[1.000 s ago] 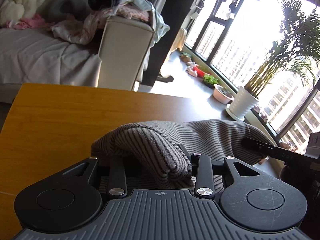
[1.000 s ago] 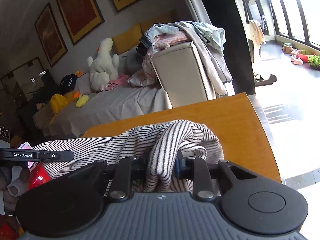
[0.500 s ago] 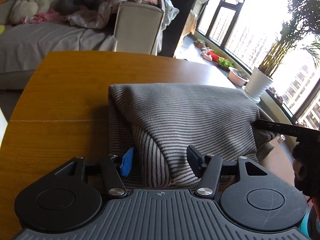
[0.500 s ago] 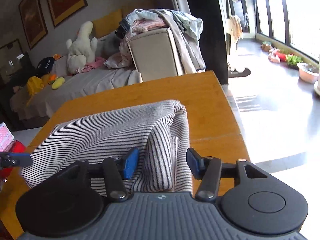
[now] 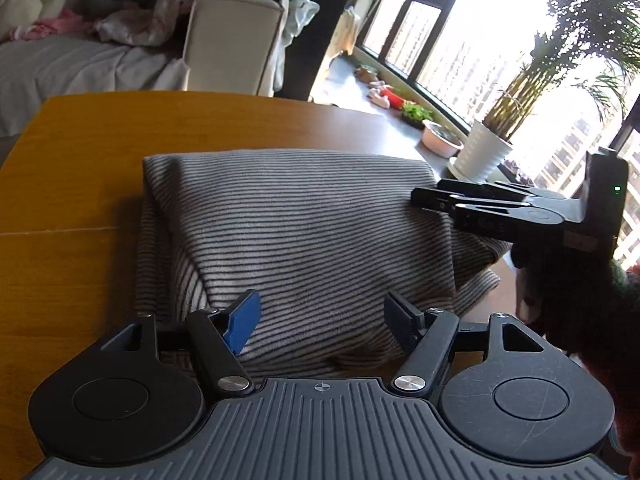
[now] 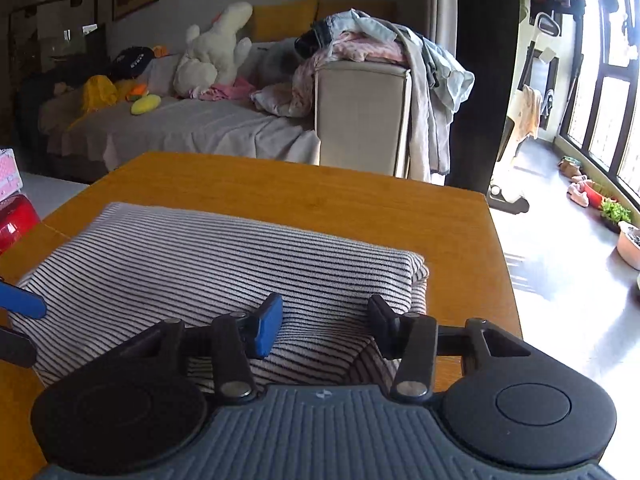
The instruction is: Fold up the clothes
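A grey-and-white striped garment [image 5: 300,232] [image 6: 200,256] lies folded in a flat rectangle on the wooden table [image 5: 72,200] [image 6: 320,192]. My left gripper [image 5: 322,312] hovers over the garment's near edge. Its jaws are opening, the pads stand clear of the cloth and nothing is gripped. My right gripper [image 6: 325,320] sits over the garment's near right corner. Its jaws are closing a little but stand apart, with cloth under them and nothing pinched. Each gripper shows in the other's view: the right gripper [image 5: 418,196] at the garment's right side, the left gripper [image 6: 16,322] at its left.
Beyond the table stands a sofa [image 6: 180,128] with a plush toy [image 6: 212,52] and a heap of clothes [image 6: 368,44] on its armrest. A potted plant [image 5: 488,152] and bowls line the window sill. The table's right edge [image 6: 500,260] drops to the floor.
Both grippers let go of the bunched striped cloth and opened. The garment now lies folded flat on the table. Both grippers have drawn back toward its near edge.
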{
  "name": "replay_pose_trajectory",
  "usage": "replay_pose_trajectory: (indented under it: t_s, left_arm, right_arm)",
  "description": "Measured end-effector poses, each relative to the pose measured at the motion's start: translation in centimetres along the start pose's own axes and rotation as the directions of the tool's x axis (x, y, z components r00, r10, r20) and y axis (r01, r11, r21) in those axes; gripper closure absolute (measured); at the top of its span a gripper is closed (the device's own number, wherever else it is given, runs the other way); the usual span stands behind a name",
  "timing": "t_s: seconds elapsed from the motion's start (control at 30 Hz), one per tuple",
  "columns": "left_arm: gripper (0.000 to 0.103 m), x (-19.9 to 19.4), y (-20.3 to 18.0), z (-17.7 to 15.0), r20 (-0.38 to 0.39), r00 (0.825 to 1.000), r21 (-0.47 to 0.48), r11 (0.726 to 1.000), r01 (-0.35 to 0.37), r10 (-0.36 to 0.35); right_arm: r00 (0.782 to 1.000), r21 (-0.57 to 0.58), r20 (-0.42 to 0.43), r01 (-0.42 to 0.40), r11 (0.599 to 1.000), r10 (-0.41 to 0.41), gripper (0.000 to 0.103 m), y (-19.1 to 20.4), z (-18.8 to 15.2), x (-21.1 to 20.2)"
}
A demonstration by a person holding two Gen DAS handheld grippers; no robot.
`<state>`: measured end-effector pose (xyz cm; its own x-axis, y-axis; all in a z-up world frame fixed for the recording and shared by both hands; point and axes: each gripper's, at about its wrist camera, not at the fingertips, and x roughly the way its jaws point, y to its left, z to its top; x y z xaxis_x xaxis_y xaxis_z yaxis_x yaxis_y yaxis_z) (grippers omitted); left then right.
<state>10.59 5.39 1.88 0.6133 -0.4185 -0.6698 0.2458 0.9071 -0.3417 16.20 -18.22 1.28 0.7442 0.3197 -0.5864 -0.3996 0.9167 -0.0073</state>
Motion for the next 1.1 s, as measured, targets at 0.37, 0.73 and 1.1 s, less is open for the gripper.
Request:
replay_pose_trajectory:
  t_s: [0.37,0.73,1.1]
  left_arm:
    - [0.019,5.6,3.8,5.6,0.019,0.999,-0.06,0.997,0.042,-0.041]
    - [0.016,5.7,0.9,6.7,0.082,0.995,0.081,0.995,-0.062,0.055]
    - [0.034,0.5,-2.2,1.6,0.005,0.991,0.075,0.988,0.133,-0.134]
  right_arm:
    - [0.999,0.063,0.029,-0.029,0.998,0.027,0.054,0.6,-4.3,-4.9]
    - [0.983,0.022,0.071,-0.173,0.985,0.171,0.037,4.5,-4.6,-9.6]
    - [0.994,-0.05,0.015,0.109,0.993,-0.109,0.066,1.0,-4.9,-4.6]
